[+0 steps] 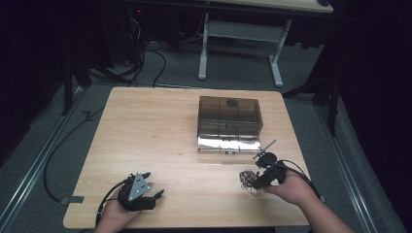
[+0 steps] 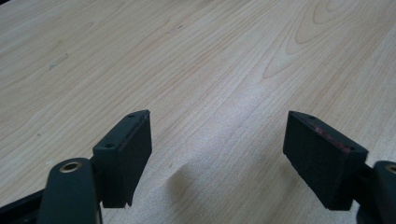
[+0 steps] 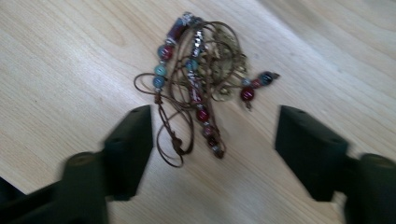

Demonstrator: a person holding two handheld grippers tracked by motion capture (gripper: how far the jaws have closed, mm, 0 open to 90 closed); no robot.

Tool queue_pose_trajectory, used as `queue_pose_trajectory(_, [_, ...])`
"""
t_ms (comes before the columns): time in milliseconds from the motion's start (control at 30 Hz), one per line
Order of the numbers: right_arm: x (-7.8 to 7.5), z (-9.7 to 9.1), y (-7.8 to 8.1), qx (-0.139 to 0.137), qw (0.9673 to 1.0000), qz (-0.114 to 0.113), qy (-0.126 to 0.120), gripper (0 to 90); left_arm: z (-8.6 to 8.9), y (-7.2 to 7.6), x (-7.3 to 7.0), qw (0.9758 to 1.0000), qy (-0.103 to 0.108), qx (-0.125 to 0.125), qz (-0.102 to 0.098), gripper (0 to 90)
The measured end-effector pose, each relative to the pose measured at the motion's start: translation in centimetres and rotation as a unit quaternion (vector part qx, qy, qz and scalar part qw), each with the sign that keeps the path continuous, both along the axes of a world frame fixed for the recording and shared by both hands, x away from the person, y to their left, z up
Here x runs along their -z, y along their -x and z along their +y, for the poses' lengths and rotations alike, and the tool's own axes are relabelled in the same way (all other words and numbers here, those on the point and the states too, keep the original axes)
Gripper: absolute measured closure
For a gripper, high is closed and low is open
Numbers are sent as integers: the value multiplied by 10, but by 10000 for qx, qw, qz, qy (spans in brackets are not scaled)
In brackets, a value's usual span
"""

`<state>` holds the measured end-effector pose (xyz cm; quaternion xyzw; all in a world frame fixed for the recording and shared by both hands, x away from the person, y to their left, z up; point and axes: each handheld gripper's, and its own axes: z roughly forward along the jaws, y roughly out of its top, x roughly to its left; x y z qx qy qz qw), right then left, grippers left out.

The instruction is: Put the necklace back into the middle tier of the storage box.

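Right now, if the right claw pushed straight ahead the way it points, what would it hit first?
Most likely the tangled brown cord necklace with red and blue beads, lying on the light wooden table just ahead of the open right claw, partly between its jaws. Depth is hard to judge.

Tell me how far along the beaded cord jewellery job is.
Done: the tangled brown cord necklace with red and blue beads lies on the wooden table. In hand: the right tongs stand open over it, gripping nothing. Left: possibly stowing it in the smoky translucent plastic box. The left tongs wait open.
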<state>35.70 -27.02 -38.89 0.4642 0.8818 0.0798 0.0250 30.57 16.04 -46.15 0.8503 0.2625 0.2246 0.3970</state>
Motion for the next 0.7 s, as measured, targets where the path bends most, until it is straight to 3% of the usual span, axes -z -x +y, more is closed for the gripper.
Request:
queue_pose_trajectory(67, [4, 7, -1, -68, 9999, -32, 107, 159, 0, 0, 0, 10000, 0, 3, 2, 241])
queue_pose_trajectory(167, [8, 12, -5, 39, 9999, 24, 130, 130, 0, 0, 0, 10000, -4, 4, 10, 241])
queue_pose_trajectory(200, [10, 11, -7, -51, 9999, 19, 105, 123, 0, 0, 0, 10000, -3, 3, 7, 241])
queue_pose_trajectory(433, [24, 7, -17, 32, 9997, 205, 154, 121, 0, 0, 0, 10000, 4, 13, 21, 241])
queue_pose_trajectory(700, [29, 20, -16, -253, 9991, 207, 264, 115, 0, 0, 0, 10000, -1, 21, 31, 241])
